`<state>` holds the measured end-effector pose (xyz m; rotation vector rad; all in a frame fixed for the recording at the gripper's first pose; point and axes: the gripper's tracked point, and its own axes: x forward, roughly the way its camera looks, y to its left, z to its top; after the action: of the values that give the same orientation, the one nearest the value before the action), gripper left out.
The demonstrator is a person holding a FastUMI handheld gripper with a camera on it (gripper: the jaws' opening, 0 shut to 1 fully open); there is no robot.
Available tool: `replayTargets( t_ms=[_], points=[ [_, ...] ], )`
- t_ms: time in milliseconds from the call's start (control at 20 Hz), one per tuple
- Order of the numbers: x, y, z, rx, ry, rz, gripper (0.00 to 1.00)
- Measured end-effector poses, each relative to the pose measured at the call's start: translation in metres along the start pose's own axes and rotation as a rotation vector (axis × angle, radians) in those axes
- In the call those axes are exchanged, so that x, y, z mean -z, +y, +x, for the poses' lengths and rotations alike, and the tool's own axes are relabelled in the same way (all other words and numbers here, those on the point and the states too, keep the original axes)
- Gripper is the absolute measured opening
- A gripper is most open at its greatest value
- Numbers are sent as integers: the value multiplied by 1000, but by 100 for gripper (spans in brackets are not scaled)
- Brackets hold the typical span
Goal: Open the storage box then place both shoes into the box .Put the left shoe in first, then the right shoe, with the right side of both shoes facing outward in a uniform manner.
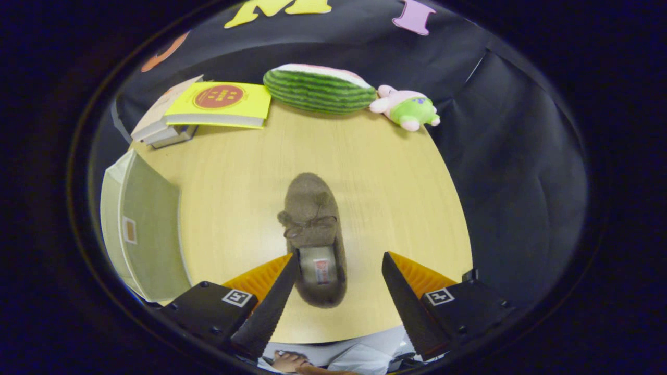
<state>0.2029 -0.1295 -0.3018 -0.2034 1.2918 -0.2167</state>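
Note:
A brown fuzzy shoe (pixel 315 229) with a small lace bow lies on the wooden table (pixel 385 208), toe pointing away from me. Its heel and opening sit between my fingers, closer to the left finger (pixel 273 299), which overlaps its edge. My gripper (pixel 340 259) is open above the shoe's heel, not pressing on it. The pale green storage box (pixel 148 229) stands off to the left of the shoe, its lid raised; I cannot see its inside.
Beyond the shoe at the table's far side lie a yellow book (pixel 221 103) on a stack of books, a watermelon-shaped cushion (pixel 318 89) and a small pink and green plush toy (pixel 409 108). A person's hand (pixel 289 360) shows below the fingers.

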Motion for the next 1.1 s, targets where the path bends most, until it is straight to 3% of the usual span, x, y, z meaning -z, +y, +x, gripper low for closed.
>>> replayTargets(
  t_ms=[200, 300, 450, 600, 750, 800, 1000, 1100],
  points=[
    [7, -21, 30, 108, 41, -65, 100],
    [6, -22, 40, 118, 47, -88, 97],
    [11, -5, 52, 36, 65, -62, 84],
    [15, -2, 62, 22, 84, -37, 70],
    [31, 7, 76, -31, 154, 13, 22],
    [31, 7, 77, -39, 153, 14, 15],
    [30, 7, 75, -66, 133, 65, 7],
    [30, 17, 68, -130, 139, 122, 6]
  ],
)
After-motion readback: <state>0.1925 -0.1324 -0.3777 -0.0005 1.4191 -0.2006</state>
